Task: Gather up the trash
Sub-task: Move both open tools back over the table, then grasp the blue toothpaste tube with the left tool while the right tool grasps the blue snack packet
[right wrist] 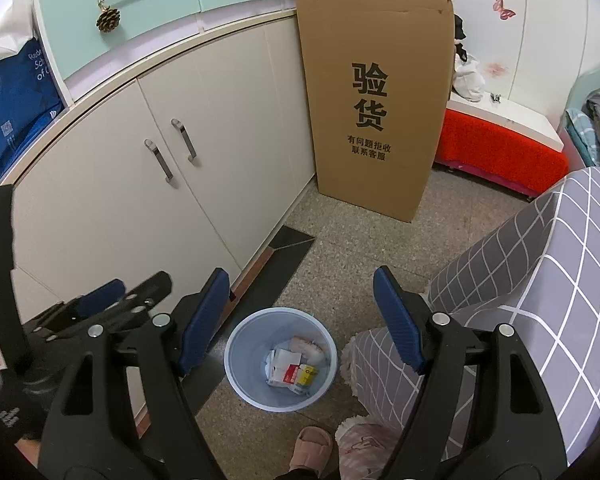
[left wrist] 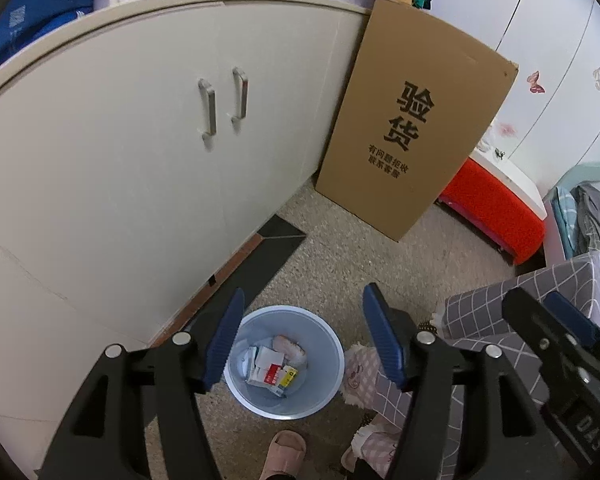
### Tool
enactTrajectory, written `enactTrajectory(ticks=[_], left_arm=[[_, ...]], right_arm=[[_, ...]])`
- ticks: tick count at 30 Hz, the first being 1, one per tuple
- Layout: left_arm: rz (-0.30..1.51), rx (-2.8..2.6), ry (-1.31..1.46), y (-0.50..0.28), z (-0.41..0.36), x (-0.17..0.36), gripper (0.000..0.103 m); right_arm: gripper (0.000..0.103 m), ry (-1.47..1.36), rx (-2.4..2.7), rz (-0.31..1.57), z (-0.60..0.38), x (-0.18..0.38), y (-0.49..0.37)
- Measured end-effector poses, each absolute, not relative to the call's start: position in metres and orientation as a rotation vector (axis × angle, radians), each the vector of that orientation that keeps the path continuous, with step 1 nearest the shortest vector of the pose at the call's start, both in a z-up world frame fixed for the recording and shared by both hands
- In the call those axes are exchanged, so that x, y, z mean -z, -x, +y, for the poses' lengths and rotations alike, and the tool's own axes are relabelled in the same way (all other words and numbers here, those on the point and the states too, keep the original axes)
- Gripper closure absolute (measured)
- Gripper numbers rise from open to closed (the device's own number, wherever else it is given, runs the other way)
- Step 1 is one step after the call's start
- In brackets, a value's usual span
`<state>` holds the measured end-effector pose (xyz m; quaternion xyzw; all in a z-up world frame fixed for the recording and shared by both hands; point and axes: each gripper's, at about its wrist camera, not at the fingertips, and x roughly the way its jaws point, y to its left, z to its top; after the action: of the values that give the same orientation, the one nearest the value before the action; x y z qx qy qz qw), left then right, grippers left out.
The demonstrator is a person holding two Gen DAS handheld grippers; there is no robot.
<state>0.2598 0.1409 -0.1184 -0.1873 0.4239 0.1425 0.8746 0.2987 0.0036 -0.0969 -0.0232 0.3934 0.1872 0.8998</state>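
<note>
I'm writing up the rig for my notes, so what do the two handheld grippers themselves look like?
Both look alike. The left gripper and right gripper have black angular linkage arms with triangular cut-outs and round silver pivot bolts. Each carries two flat blue finger pads with a fine ribbed texture. In the left wrist view, the right gripper's body shows pale lettering, only partly readable. No cables or sleeves show.

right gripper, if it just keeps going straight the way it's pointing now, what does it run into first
Probably the speckled floor in front of the tall cardboard box. The right gripper is open and empty, angled downward, with the blue trash bin lying just below that line. Depth is hard to judge through the fisheye.
</note>
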Motion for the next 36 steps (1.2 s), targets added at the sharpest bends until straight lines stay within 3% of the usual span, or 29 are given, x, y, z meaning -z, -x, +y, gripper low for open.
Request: enactTrajectory(ticks=[12, 25, 32, 36], left_arm=[[0.782, -0.222, 0.344, -0.227, 0.099, 0.043, 0.041], [0.819, 0.205, 0.211, -0.229, -0.088, 0.006, 0.041], [0.921, 0.325, 0.158, -0.247, -0.154, 0.029, 0.049], [0.958, 0.335, 0.148, -0.254, -0.168, 0.045, 0.060]], right_arm=[[0.029, -0.066, -0.382, 0.707, -0.061, 0.022, -0.264], [0.029, 0.021, -0.057, 0.670, -0.232, -0.005, -0.229], [0.029, 0.034, -0.036, 0.735, -0.268, 0.009, -0.229], [0.029, 0.035, -0.045, 0.758, -0.274, 0.014, -0.231]])
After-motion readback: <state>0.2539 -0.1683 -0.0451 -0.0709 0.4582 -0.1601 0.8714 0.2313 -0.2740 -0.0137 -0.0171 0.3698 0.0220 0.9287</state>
